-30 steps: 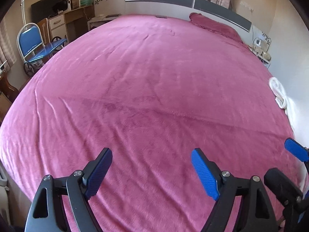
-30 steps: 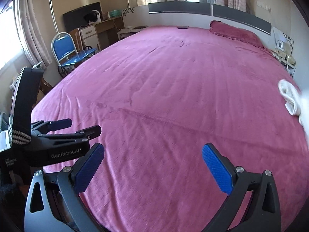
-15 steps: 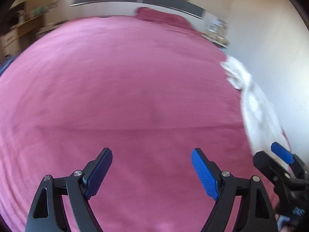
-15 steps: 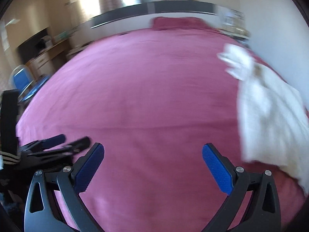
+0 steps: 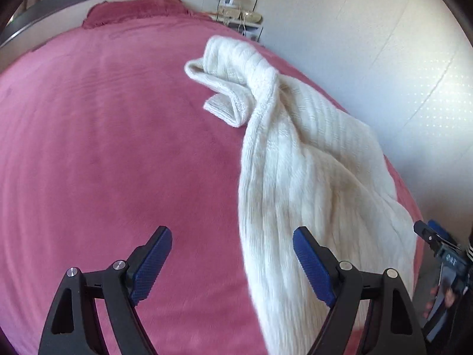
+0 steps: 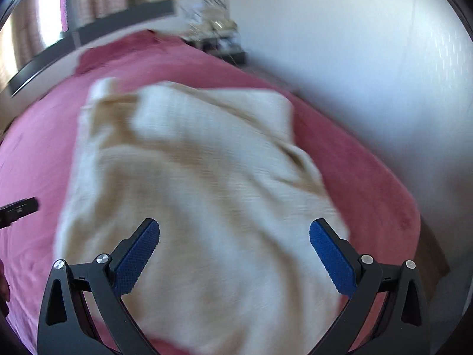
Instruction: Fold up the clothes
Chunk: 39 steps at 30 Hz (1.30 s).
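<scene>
A pink bedspread (image 5: 103, 148) fills the room's wide bed beside a pale wall. The left gripper (image 5: 232, 261) and right gripper (image 6: 235, 254) both hang with jaws apart, holding nothing. Ahead lies 1 cream knit sweater (image 5: 298, 159), rumpled near the bed's right edge: soft, floppy, likely stretchy, best pinched at hem or shoulders.

Views now swung toward sweater (image 5: 298, 159)
</scene>
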Tool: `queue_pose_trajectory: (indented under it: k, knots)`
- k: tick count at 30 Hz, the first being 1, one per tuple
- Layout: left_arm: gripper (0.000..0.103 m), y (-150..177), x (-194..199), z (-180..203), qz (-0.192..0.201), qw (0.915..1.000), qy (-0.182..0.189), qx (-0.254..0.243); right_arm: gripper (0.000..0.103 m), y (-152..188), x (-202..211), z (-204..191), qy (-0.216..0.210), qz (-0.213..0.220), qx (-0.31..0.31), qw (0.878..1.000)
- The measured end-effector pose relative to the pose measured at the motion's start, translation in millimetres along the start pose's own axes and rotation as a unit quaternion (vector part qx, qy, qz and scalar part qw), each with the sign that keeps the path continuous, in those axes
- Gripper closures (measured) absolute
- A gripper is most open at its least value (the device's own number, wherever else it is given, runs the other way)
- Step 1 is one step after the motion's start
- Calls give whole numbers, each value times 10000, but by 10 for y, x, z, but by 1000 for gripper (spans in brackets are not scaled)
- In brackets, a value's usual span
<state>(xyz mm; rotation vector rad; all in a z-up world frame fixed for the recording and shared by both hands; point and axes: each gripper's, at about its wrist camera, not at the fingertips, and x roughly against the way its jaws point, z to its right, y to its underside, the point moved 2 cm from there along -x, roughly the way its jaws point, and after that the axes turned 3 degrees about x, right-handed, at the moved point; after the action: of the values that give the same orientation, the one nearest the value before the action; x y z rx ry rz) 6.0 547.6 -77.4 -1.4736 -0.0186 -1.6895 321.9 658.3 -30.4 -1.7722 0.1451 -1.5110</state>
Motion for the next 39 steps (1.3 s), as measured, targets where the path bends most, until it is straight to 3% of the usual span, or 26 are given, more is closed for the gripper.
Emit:
queue_pose_trajectory:
  k: [4,7,8,11,13,16,23,24,26,27,33,34,35,36,37,39]
  knots:
    - [18,-142,-250,1,-74,9999,-68,-121,0,67,-305,660,-41,-379,-743,9965]
    - [18,-155,-356,22,-29,9998,-24,-203,0,205,-545,893,-516,-604,-1128,9904]
    - [18,-148,-384,28,-22,9998,24,-189,0,251,-622,871,-652,-673,-1081,9897]
    - [18,-104,-471,55,-50,9999,108,-121,0,378,-702,697,-467,-670,-651,9945]
    - [18,-84,-536,94,-52,9997,74,-221,0,440,-672,687,-345,-506,-661,9959]
    - [18,-53,-532,134,-33,9995,130,-299,0,538,-679,736,-471,-591,-830,9937]
    - [18,-34,-382,124,62,9977,671,20,1,655,-568,655,-479,-607,-311,9965]
    - [18,-43,-381,112,66,9977,677,67,8,678,-519,678,-549,-531,-398,9963]
    - [18,-66,-414,89,4,9966,800,194,50,724,-420,723,-689,-378,-571,9953]
    - [18,-80,-441,94,-25,9957,898,226,95,747,-371,746,-759,-302,-658,9945]
    - [19,-87,-581,260,-208,9954,931,-47,95,794,-364,773,-848,-247,-768,9931]
    - [35,-67,-586,284,-276,9946,996,-80,95,784,-385,801,-846,-238,-777,9931]
    - [96,-14,-566,300,-443,9913,1234,-65,95,775,-405,828,-845,-229,-785,9931]
    - [91,38,-546,315,-610,9872,1471,-50,95,740,-440,823,-879,-201,-824,9925]
    - [95,93,-502,329,-720,9825,1720,-37,96,706,-474,817,-912,-173,-863,9919]
    - [96,202,-281,331,-630,9718,2272,15,96,685,-405,827,-1293,6,-1145,9850]
